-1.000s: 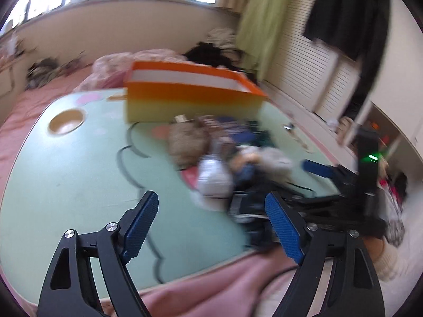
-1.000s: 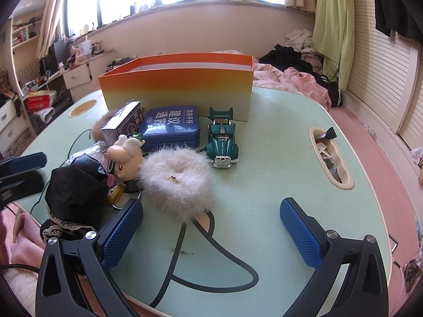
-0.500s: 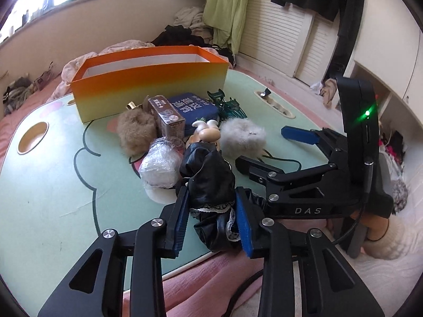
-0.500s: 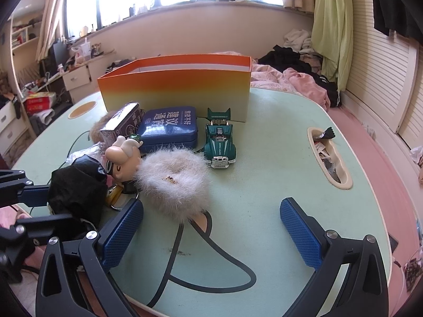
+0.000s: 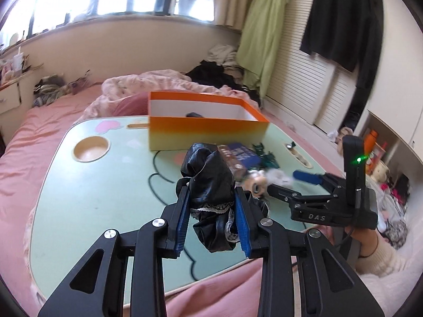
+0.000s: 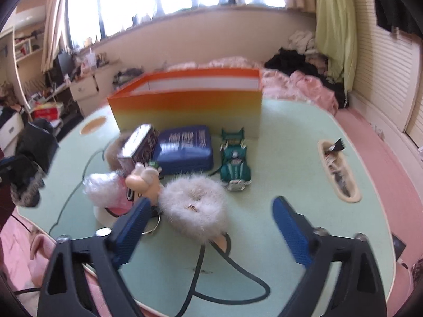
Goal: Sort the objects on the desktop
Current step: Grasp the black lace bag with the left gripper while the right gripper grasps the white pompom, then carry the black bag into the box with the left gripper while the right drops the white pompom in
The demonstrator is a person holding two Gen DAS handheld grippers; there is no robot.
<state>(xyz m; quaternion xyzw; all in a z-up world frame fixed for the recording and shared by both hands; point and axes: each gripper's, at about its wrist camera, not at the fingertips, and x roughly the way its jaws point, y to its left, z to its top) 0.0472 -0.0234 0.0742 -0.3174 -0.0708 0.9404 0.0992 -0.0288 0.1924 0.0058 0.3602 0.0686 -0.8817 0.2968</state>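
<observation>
My left gripper (image 5: pixel 211 198) is shut on a crumpled black cloth with lace trim (image 5: pixel 208 174) and holds it above the green table (image 5: pixel 105 198). The same cloth (image 6: pixel 29 158) shows at the left edge of the right wrist view. My right gripper (image 6: pixel 212 211) hovers low over a white fluffy ring (image 6: pixel 195 208). Its jaws are closing with the ring between them, and the pads do not press on it. Behind the ring lie a white-haired figurine keychain (image 6: pixel 144 182), a small box (image 6: pixel 137 148), a blue tin (image 6: pixel 185 150) and a green toy car (image 6: pixel 235 163). An orange box (image 6: pixel 185 111) stands open at the back.
A wrapped white bundle (image 6: pixel 105 192) and a brown fur ball (image 6: pixel 113 148) lie left of the figurine. The table has a round cup hole (image 5: pixel 91 152) and a long slot (image 6: pixel 338 171) holding small items. Pink bedding surrounds the table on a bed.
My left gripper closed on the black cloth and lifted it off the table. The right gripper's jaws have narrowed around the fluffy ring.
</observation>
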